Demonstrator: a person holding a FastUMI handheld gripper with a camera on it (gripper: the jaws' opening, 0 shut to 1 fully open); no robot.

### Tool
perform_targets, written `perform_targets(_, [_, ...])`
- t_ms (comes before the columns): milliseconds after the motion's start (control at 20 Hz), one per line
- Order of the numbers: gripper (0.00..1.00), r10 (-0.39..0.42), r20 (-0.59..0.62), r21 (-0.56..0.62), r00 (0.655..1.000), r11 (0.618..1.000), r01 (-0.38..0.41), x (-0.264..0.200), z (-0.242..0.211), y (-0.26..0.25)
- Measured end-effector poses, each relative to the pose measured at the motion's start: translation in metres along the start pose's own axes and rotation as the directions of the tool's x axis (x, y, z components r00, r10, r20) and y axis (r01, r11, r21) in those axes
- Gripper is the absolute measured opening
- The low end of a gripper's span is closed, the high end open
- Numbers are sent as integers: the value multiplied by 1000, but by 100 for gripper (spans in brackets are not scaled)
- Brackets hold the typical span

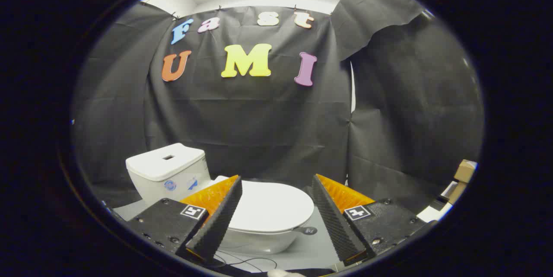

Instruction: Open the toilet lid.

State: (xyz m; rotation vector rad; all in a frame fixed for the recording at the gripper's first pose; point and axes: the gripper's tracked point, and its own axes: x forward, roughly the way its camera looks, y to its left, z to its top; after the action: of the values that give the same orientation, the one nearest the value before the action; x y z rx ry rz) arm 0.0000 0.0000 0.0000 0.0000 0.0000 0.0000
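Approach step, lid not yet touched. Tongs (pixel 276 216) spread wide, gripping nothing. Toilet lid (pixel 270 210) down flat on bowl (pixel 255 242), just fwd of cistern (pixel 166 173), between fingertips and slightly beyond. Next, prob.: dip under lid's front lip, lift up & back twd cistern.

White toilet lid (pixel 272 205) is lying flat, closed over the bowl, just ahead of the open tongs (pixel 276 195). It's sitting in front of the white tank (pixel 166 173), which is standing upright.
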Motion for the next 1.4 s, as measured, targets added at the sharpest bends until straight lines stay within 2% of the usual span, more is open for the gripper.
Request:
perform_targets(750, [100,18,8,9,1000,1000,-18,2,4,3])
perform_targets(1200, [100,6,2,88,1000,996,-6,58,11,-18])
perform_targets(1400, [100,16,-27,181,1000,983,-11,96,1,-39])
